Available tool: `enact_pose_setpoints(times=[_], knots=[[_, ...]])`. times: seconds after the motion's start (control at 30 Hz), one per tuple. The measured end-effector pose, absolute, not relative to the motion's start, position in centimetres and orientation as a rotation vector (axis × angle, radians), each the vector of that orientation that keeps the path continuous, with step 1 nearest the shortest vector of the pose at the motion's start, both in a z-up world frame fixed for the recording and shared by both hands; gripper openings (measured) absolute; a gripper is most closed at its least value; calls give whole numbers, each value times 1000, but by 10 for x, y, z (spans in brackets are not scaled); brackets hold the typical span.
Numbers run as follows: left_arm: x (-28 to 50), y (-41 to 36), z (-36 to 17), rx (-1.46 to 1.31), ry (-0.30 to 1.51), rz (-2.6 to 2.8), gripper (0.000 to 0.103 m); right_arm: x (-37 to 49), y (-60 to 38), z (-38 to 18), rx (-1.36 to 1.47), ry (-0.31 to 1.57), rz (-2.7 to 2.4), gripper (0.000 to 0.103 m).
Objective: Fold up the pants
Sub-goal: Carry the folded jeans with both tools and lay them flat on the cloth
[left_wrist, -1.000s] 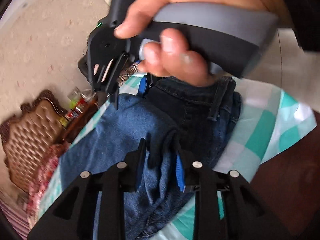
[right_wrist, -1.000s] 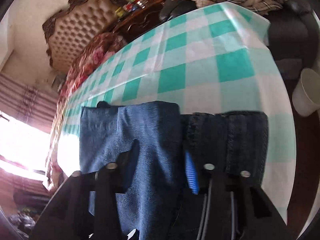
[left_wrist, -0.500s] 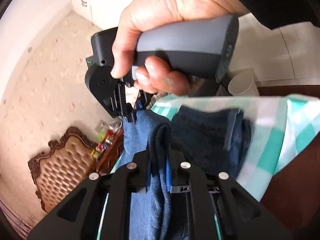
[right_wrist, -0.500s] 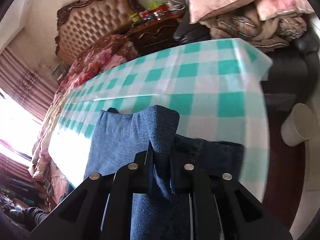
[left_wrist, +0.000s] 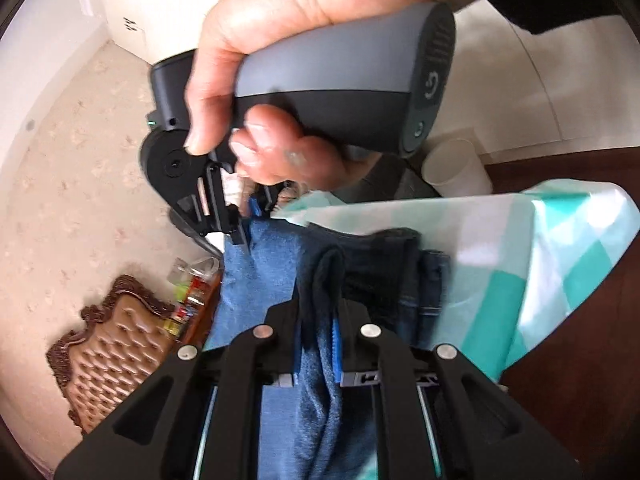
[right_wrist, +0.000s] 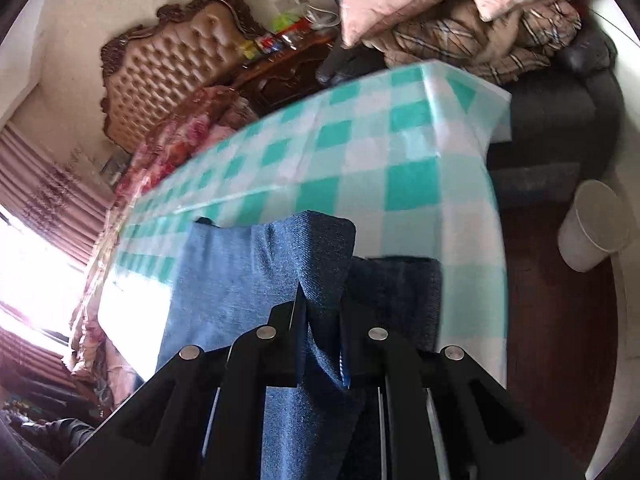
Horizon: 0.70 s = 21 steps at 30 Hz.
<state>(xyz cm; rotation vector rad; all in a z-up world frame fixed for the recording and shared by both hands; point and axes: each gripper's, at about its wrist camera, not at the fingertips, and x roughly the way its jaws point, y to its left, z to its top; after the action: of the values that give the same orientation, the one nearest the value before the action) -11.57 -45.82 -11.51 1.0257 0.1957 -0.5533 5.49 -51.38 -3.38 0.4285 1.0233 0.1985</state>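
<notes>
Blue denim pants (left_wrist: 256, 280) lie partly folded on a table with a green-and-white checked cloth (left_wrist: 560, 264). My left gripper (left_wrist: 318, 312) is shut on a bunched fold of the denim, lifted off the cloth. In the left wrist view a hand holds the other grey-and-black gripper (left_wrist: 256, 220) just above, its tips pinching the pants' far edge. In the right wrist view my right gripper (right_wrist: 322, 320) is shut on a raised fold of the pants (right_wrist: 240, 276), with the darker waist part (right_wrist: 400, 292) lying to the right on the checked cloth (right_wrist: 360, 152).
A white bucket (right_wrist: 592, 224) stands on the dark floor right of the table. Behind the table are a tufted brown headboard (right_wrist: 172, 68), a floral bedspread (right_wrist: 180, 136), a dark nightstand (right_wrist: 288, 76) with small bottles, and a dark sofa (right_wrist: 560, 92) piled with pillows and blankets.
Both grippers closed on folds of denim and lifted them off the cloth. The pants' edge has risen, and both views have swung as the hands moved across the table.
</notes>
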Motion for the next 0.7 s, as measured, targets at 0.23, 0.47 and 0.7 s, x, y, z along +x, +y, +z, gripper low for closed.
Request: enact_pose_setpoints(times=[0.23, 0.47, 0.7], knots=[[-123, -441, -105, 888, 220, -659, 67, 43, -533, -53, 441, 971, 71, 33], [-46, -328, -14, 336, 401, -743, 34, -22, -514, 8, 336, 753, -159, 33], [88, -366, -26, 137, 713, -1007, 9, -39, -428, -34, 112, 796, -254, 33]])
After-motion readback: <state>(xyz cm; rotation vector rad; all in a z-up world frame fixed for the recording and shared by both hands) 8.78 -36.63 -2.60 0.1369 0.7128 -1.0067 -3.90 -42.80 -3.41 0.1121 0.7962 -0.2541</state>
